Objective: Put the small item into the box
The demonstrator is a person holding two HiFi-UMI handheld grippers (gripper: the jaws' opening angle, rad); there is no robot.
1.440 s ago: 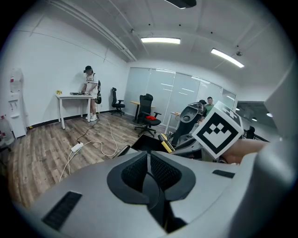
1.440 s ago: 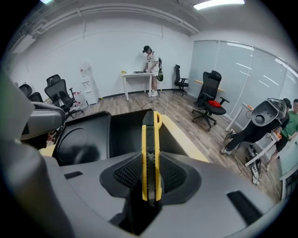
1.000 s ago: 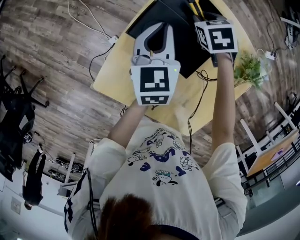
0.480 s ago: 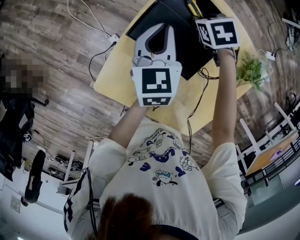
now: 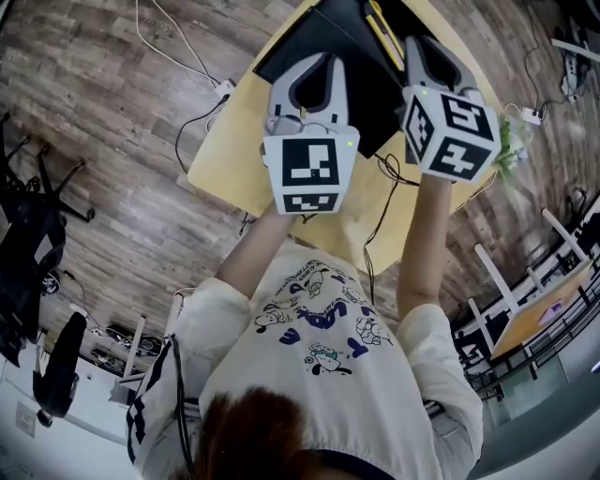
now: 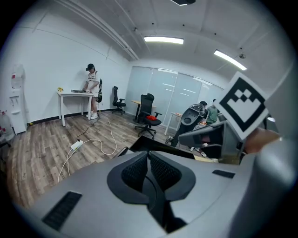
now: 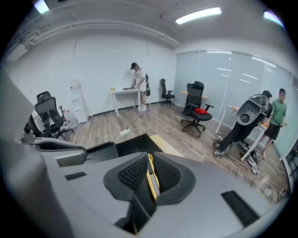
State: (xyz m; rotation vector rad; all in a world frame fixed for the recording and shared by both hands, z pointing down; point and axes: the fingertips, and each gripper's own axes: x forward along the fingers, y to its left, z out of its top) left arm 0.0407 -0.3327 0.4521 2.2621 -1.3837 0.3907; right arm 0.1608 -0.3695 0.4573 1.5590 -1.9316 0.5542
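Observation:
My right gripper (image 7: 150, 163) has a thin yellow utility knife (image 7: 152, 179) standing on edge between its ribbed pads, and the jaws are closing on it. In the head view this gripper (image 5: 414, 47) hangs over the right edge of the flat black box (image 5: 323, 33), with the yellow knife (image 5: 382, 26) at its tip. My left gripper (image 6: 149, 155) is shut with nothing in it, its pads touching. Seen from the head, the left gripper (image 5: 321, 58) is over the box's near part. The black box (image 7: 132, 145) lies below both grippers.
The box rests on a pale wooden table (image 5: 225, 159) with black cables trailing over its near edge. A green plant (image 5: 511, 141) stands at the table's right end. Office chairs (image 7: 198, 109) and people stand farther off on the wooden floor.
The right gripper has drawn back and to the right, its marker cube turning. A yellow knife now sits between its jaws. The left gripper has stayed put.

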